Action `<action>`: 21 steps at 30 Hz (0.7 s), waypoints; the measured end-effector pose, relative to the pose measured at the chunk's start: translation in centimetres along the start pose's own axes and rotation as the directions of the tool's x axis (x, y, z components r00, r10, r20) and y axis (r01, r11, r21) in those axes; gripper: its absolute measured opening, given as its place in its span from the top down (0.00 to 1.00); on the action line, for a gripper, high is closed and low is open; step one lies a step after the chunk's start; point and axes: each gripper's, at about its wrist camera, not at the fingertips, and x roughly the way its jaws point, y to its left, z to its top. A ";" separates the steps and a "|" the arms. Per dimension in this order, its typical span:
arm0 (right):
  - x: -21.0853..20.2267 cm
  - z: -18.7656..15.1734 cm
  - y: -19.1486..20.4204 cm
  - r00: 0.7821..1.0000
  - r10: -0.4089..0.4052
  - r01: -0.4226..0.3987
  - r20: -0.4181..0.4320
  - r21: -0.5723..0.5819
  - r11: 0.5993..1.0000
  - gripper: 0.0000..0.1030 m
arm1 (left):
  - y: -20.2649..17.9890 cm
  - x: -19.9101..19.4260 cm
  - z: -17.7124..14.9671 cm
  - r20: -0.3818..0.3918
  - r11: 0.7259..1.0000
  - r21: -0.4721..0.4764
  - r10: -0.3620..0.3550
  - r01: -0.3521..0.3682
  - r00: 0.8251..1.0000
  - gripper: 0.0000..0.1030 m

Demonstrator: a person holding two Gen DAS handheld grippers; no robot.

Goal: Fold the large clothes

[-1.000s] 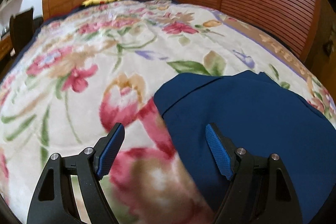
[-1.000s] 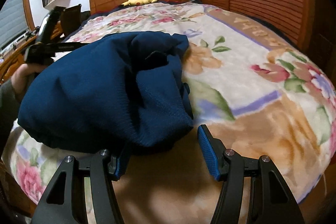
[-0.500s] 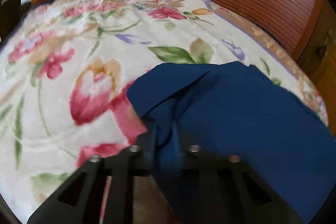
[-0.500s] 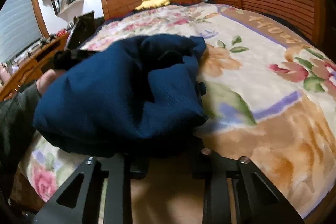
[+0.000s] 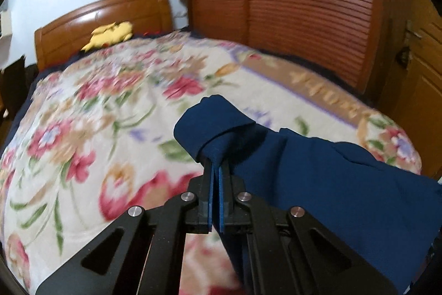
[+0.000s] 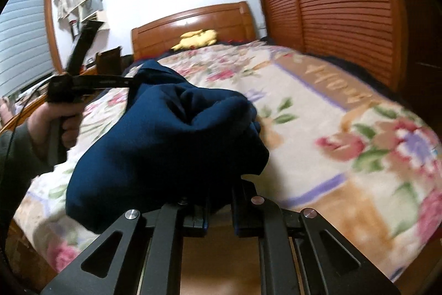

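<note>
A navy garment (image 5: 317,173) is being lifted off the floral bedspread (image 5: 91,134) at the bed's foot, the opening step of a fold. The left gripper (image 5: 216,170) is being held fully closed on a pinched edge at twelve o'clock of its fingers. The right gripper (image 6: 219,201) is being closed on a bunched fold, cloth lying between its jaws. Next, the fabric is probably needing to be spread flat. Only the right view is showing the person's hand (image 6: 52,123) at nine o'clock and the shelves (image 6: 88,2).
</note>
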 end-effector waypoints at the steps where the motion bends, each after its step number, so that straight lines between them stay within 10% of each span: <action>1: -0.4 0.3 -1.0 1.000 -0.018 0.018 0.008 -0.002 1.000 0.89 | -1.0 0.3 0.6 0.005 1.000 0.007 -0.006 0.006 1.000 0.97; 21: -8.9 3.0 -23.3 0.903 -0.428 0.429 0.024 -0.037 0.903 0.89 | -28.2 8.4 10.9 0.072 0.967 0.142 -0.221 0.210 0.973 0.97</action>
